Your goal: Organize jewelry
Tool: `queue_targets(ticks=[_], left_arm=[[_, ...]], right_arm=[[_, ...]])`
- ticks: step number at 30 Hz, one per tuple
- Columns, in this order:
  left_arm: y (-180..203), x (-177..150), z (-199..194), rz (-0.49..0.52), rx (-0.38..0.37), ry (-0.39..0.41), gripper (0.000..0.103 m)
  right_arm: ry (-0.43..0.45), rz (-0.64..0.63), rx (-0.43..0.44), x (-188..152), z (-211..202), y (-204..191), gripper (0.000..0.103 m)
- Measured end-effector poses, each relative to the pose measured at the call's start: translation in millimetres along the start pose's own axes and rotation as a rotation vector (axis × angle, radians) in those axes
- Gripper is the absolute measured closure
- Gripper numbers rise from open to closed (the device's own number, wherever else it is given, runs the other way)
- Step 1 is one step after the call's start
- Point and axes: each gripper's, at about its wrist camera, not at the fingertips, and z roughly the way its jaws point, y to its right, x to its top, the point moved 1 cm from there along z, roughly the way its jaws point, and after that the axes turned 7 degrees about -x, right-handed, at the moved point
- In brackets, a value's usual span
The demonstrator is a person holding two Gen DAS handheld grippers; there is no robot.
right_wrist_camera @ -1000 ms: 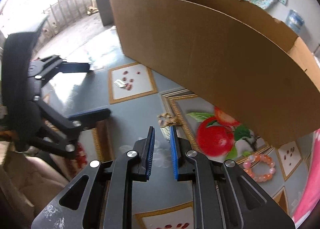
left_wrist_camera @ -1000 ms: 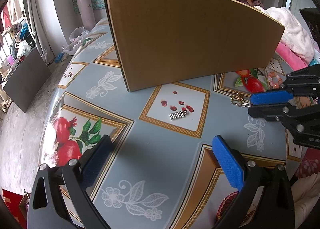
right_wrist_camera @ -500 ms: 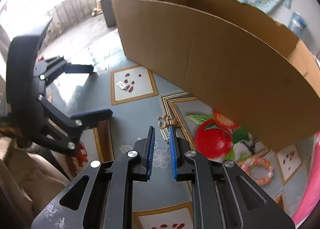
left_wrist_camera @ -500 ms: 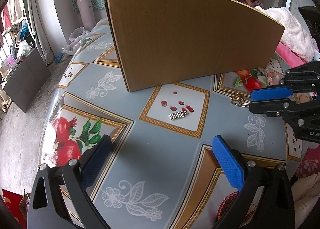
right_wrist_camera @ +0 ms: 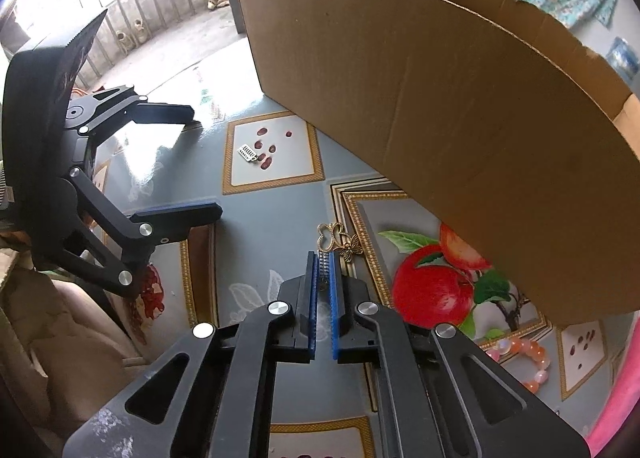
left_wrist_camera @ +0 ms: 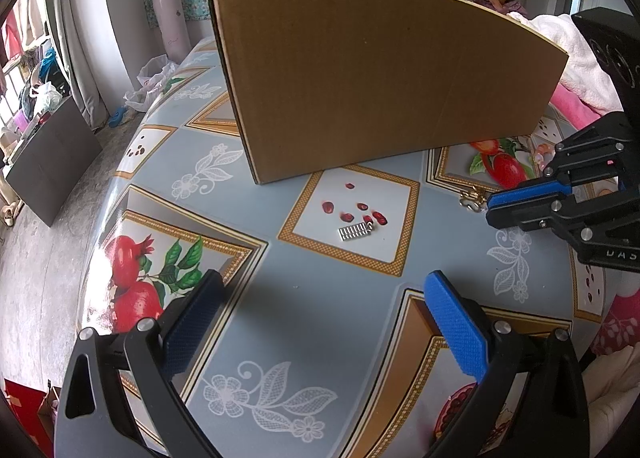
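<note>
The left gripper (left_wrist_camera: 320, 322) hung above the table (left_wrist_camera: 320, 338) with its jaws wide and nothing between them. Ahead of it a small silver clip (left_wrist_camera: 355, 232) lay flat on a white tile of the cloth, just in front of the cardboard box (left_wrist_camera: 384, 78). Further right, the right gripper (right_wrist_camera: 324, 270) had its jaws narrow, clamped on a silver comb-like piece of the gold charm (right_wrist_camera: 338, 240), whose butterfly end stuck out past the tips. At the far right a pink bead bracelet (right_wrist_camera: 524, 358) lay on the table beside the box
</note>
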Motion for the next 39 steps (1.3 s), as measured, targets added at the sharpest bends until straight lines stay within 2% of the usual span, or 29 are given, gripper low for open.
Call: queue_targets(ticks=[7,13,15,16,21,24,31,39], left_arm=[[0,1,0,0.003,-0.002,0.008,0.004],[-3,2,-2,-0.015,-0.015,0.031,0.006],[-3,3,-4,-0.023,-0.025,0.048,0.014],[-2,3,-5,-0.028,-0.031,0.056,0.015],[1,11,-8,-0.026,-0.056,0.089,0.035],[1,16,-10,-0.031,-0.071,0.097,0.042],[7,15,-8,-0.034,-0.098,0.085,0.05],[14,24,2,-0.034,-0.076,0.038,0.064]], right_arm=[[0.031,0.048,0.012,-7,-9,1,0.103],[0.074,0.149,0.044,-17,-25,6,0.103],[0.092,0.206,0.061,-20,-27,11,0.103],[0.102,0.225,0.067,-22,-29,13,0.103],[0.229,0.371,0.134,-23,-49,29,0.103],[0.284,0.442,0.184,-26,-61,44,0.103],[0.27,0.534,0.261,-34,-50,60,0.103],[0.244,0.526,0.281,-34,-48,41,0.103]])
